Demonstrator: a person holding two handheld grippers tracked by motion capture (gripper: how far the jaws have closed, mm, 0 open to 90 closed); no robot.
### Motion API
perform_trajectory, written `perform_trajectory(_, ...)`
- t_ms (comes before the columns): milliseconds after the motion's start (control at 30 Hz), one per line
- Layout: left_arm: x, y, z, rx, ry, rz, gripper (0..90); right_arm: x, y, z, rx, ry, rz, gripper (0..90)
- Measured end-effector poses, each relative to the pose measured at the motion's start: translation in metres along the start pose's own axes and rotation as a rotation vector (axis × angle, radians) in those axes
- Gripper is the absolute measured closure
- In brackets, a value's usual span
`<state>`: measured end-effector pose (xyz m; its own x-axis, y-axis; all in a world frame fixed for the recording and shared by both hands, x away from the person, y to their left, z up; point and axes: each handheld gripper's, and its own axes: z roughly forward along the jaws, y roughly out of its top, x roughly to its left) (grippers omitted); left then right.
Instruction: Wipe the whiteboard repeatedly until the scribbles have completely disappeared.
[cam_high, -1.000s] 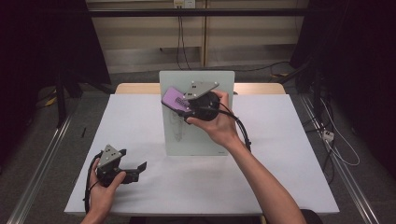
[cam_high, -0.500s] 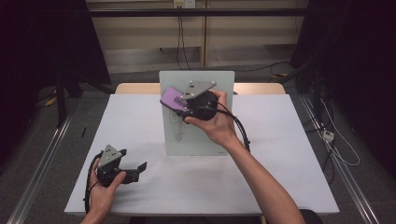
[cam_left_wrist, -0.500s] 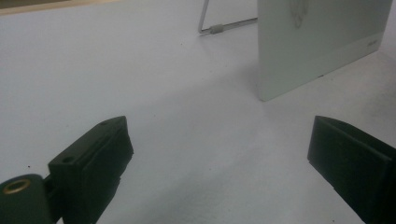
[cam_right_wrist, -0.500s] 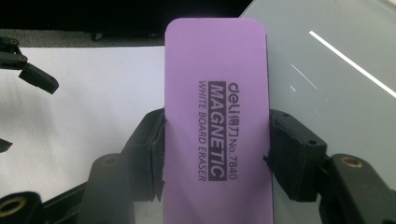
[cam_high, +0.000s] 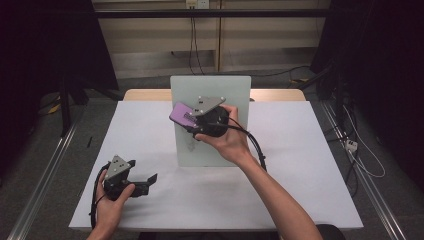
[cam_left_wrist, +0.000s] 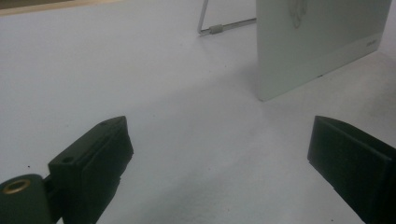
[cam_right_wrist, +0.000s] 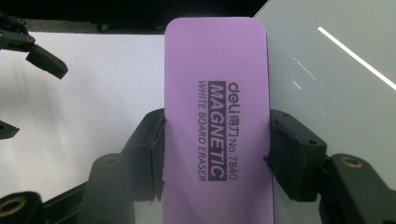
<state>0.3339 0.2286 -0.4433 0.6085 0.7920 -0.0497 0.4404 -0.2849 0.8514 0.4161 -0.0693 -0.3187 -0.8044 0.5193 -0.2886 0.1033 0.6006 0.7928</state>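
A purple magnetic whiteboard eraser (cam_right_wrist: 215, 107) is clamped across its width by my right gripper (cam_right_wrist: 215, 156), both pads pressing its long edges. In the high view the eraser (cam_high: 181, 114) sticks out to the left of the right gripper (cam_high: 192, 121), held up against the upper left part of a small upright whiteboard (cam_high: 225, 145) that stands at the table's middle. My left gripper (cam_high: 150, 181) rests low near the front left of the table, jaws wide apart with nothing between them. The left gripper (cam_left_wrist: 219, 154) looks toward the whiteboard's lower corner (cam_left_wrist: 308, 51).
A white sheet covers the table (cam_high: 310, 165). The board leans on a thin wire stand (cam_left_wrist: 212, 28) behind it. A faint mark shows on the board's face (cam_high: 191, 146). Dark floor, rails and cables surround the table.
The right hand has shifted the eraser slightly on the board's upper left area. The left gripper has stayed where it was.
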Motion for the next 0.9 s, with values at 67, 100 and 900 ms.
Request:
perform_trajectory(67, 0.000, 0.000, 0.000, 0.000, 0.000, 0.000, 5.8, 0.002, -0.002, 0.002, 0.002, 0.006, -0.003, 41.8)
perform_trajectory(100, 0.000, 0.000, 0.000, -0.001, 0.000, -0.001, 5.8, 0.003, -0.003, 0.003, 0.005, 0.007, -0.006, 41.8)
perform_trajectory(900, 0.000, 0.000, 0.001, 0.004, -0.004, -0.001, 5.8, 0.027, -0.029, 0.020, 0.069, 0.081, -0.009, 41.8)
